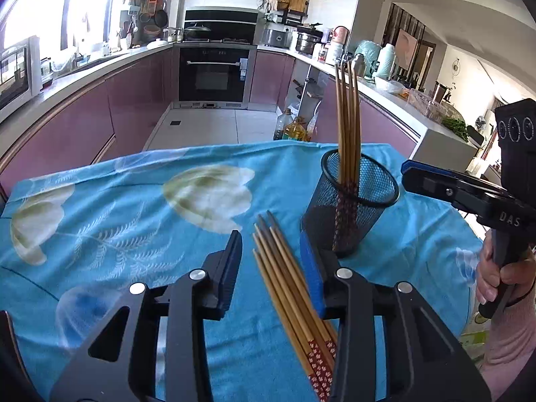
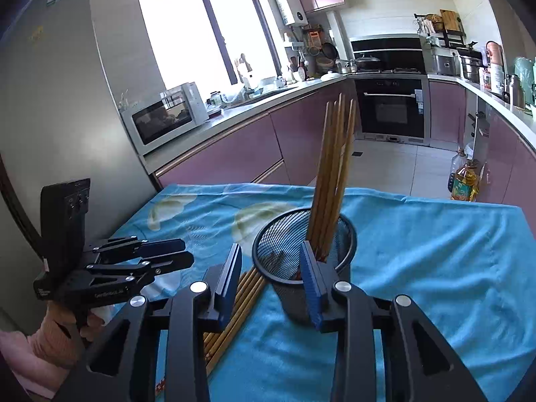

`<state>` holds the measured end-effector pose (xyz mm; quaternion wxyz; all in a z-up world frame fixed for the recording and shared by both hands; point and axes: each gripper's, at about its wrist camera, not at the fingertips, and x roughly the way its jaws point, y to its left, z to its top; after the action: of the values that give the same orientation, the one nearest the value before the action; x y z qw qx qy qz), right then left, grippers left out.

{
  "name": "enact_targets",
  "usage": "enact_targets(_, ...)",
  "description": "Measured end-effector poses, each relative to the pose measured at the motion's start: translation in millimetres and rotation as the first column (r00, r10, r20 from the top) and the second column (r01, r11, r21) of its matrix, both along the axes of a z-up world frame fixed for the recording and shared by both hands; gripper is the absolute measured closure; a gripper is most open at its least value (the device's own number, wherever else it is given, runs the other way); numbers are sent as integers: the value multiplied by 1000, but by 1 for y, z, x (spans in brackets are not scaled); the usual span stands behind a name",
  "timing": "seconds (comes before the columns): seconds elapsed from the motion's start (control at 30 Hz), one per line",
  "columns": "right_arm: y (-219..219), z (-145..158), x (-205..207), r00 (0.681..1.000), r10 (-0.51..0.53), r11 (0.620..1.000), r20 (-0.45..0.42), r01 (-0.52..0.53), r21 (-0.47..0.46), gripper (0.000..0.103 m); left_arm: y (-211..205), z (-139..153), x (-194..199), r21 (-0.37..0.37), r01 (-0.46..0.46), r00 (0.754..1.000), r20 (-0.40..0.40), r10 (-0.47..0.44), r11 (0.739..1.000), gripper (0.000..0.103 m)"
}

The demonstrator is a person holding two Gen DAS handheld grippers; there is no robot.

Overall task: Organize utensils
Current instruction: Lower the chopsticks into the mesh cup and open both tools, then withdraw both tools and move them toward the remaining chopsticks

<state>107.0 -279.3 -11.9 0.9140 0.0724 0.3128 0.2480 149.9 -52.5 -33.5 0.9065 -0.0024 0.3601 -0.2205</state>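
A black mesh cup (image 1: 355,201) stands on the blue tablecloth (image 1: 134,207) with several wooden chopsticks (image 1: 348,124) upright in it. A bundle of several chopsticks (image 1: 288,278) with red patterned ends lies flat beside the cup. My left gripper (image 1: 271,264) is open and empty, its jaws either side of the lying bundle, just above it. My right gripper (image 2: 271,274) is open and empty, just in front of the cup (image 2: 301,251), with the standing chopsticks (image 2: 331,174) behind it. The lying bundle (image 2: 234,308) shows at its left finger. The left gripper (image 2: 157,254) appears at the left.
The table edge lies beyond the cup, with kitchen floor, purple cabinets and an oven (image 1: 214,73) behind. Oil bottles (image 1: 291,127) stand on the floor. The right gripper (image 1: 445,187) and the hand holding it are at the right of the left wrist view.
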Motion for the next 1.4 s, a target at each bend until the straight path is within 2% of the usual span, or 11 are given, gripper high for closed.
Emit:
enact_targets(0.3,37,-62,-17,985,63,996,-162,-73,-55,69,16,-45,-26,32,-18,995,-95,21,999,62)
enact_targets(0.5,58,-82,-21,975,71,993,-210,-89,-77,69,14,-65,-41,34,-8,991,-135,12,999,59)
enact_targets(0.9,72,-88,-25,977,49,989,-208,-76,-127,69,2,-75,-50,54,30,989,-149,-21,998,57)
enact_targets(1.17,82,-87,-26,981,28,978,-189,-66,-198,69,-3,-77,-50,83,33,990,-141,-22,996,56)
enact_targets(1.4,81,-87,-26,981,16,973,-194,-60,-221,69,-6,-78,-50,110,36,991,-132,-22,993,55)
